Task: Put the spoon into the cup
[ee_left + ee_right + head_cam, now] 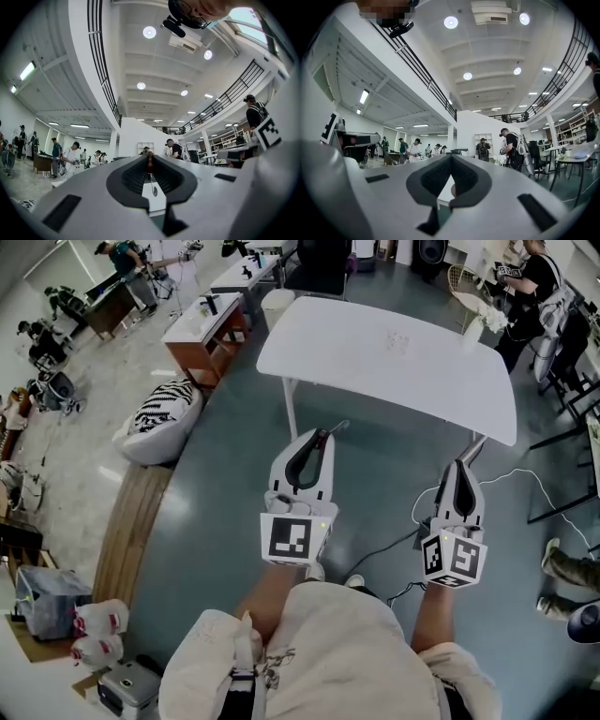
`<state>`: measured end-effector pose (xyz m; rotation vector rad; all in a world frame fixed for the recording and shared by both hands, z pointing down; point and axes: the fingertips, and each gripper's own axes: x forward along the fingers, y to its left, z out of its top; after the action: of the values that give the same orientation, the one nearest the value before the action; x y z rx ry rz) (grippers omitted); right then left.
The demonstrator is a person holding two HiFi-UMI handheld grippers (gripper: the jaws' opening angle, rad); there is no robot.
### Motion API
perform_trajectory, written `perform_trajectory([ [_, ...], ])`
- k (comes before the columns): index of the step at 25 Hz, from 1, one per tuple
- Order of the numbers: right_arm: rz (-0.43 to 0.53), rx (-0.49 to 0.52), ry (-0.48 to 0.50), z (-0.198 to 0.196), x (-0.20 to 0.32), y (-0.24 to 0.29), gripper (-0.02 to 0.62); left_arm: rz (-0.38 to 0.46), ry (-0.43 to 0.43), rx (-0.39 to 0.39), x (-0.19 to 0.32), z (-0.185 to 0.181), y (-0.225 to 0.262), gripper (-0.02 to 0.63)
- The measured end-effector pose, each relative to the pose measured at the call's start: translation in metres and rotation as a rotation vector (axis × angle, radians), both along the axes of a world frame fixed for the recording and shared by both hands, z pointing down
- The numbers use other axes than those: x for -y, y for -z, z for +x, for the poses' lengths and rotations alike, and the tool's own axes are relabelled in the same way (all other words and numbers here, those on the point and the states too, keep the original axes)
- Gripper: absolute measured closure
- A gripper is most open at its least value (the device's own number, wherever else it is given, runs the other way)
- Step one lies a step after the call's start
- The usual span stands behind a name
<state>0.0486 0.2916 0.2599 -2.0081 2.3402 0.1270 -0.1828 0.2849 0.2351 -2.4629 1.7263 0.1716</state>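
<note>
One white table (394,371) fills the upper centre of the head view, standing on the grey-green floor (225,484). Below it I hold both tools side by side, their tips just short of the table's near edge in the picture. My left gripper (323,435), left of centre, has its fingers clamped on the dark red handle of the spoon (154,191). The spoon's thin metal stem and little bowl show just below the tips in the left gripper view. My right gripper (466,465), right of centre, has its fingers pressed together on nothing. A small pale thing (397,341) lies on the tabletop, too faint to name.
</note>
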Motion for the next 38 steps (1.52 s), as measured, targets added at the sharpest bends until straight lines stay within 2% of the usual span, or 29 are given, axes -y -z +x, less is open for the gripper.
perform_trajectory([
  [4, 0.002, -0.006, -0.004, -0.032, -0.001, -0.001, 0.607, 0.017, -0.018, -0.028, 0.000, -0.031, -0.001, 0.571],
  [8, -0.003, -0.037, -0.014, -0.055, -0.003, -0.001, 0.607, -0.003, -0.024, -0.041, 0.003, -0.055, -0.009, 0.571],
  [16, -0.011, -0.050, -0.027, -0.068, 0.013, -0.006, 0.607, 0.003, -0.028, -0.047, 0.022, -0.073, -0.013, 0.571],
  [26, -0.032, 0.008, -0.048, -0.038, 0.063, -0.027, 0.607, -0.004, -0.057, -0.031, 0.074, -0.041, -0.022, 0.571],
  [29, -0.039, 0.053, -0.035, -0.023, 0.088, -0.032, 0.607, -0.009, -0.072, -0.037, 0.099, -0.024, -0.025, 0.571],
  [38, -0.052, 0.080, -0.047, 0.025, 0.170, -0.041, 0.607, -0.034, -0.076, -0.017, 0.183, 0.025, -0.030, 0.571],
])
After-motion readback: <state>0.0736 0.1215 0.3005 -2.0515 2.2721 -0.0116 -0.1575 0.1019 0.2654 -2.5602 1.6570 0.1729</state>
